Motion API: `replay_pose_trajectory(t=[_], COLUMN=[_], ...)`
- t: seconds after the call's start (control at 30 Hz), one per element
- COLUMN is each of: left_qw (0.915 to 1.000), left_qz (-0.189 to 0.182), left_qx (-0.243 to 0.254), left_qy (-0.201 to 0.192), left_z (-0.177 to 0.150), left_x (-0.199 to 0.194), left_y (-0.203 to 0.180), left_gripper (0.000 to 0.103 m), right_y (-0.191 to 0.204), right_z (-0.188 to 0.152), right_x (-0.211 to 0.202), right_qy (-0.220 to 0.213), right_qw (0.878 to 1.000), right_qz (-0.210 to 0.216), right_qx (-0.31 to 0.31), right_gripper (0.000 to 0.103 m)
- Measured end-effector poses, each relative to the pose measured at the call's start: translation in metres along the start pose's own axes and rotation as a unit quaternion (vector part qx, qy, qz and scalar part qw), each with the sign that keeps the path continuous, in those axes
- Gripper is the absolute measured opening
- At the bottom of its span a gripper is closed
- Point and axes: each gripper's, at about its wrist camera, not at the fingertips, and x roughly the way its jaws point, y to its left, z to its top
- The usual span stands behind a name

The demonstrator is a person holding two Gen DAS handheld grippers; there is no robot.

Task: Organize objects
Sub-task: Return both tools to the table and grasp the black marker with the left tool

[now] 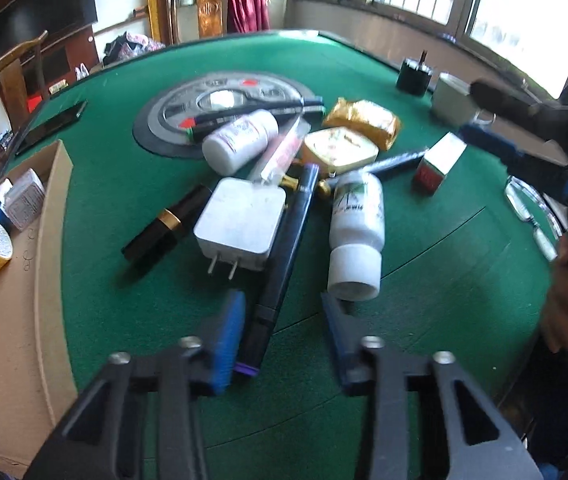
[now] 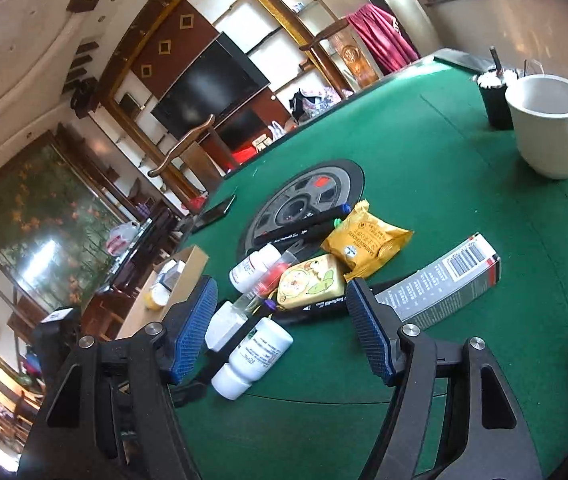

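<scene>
The dark marker pen is lying lower centre in the left wrist view, running diagonally out of the clutter pile, its purple-ringed end between the left gripper pads; the jaws are standing apart around it, nothing pinched yet. Likely light, stiff, smooth and round, so prone to rolling; best pinched across the barrel near mid-length. Touching it at frame centre are the white charger block and a capped white pill bottle, probably light and slick. The cardboard box is sitting at left edge, already holding small packs. The right gripper is hanging open and empty over the pile on the green table.
</scene>
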Motion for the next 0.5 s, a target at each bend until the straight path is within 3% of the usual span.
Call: replay_pose_trajectory(t=[0.13, 0.43, 0.5], left_qw=[0.9999, 0.9996, 0.9996], left_qz=[0.011, 0.022, 0.02], left_qx=[0.005, 0.017, 0.014], left_qy=[0.002, -0.004, -0.012], left_z=[0.006, 0.04, 0.04], left_x=[0.01, 0.036, 0.034], left_y=[0.0, -0.02, -0.021], left_gripper=[0.024, 0.021, 0.015], right_y=[0.001, 0.004, 0.004], right_z=[0.0, -0.003, -0.004], right_x=[0.0, 0.007, 0.009], right_qy=[-0.001, 0.011, 0.016], right_qw=[1.0, 1.0, 1.0], right_qz=[0.004, 0.001, -0.004], right_qx=[-0.001, -0.008, -0.01], right_gripper=[0.068, 0.068, 0.068])
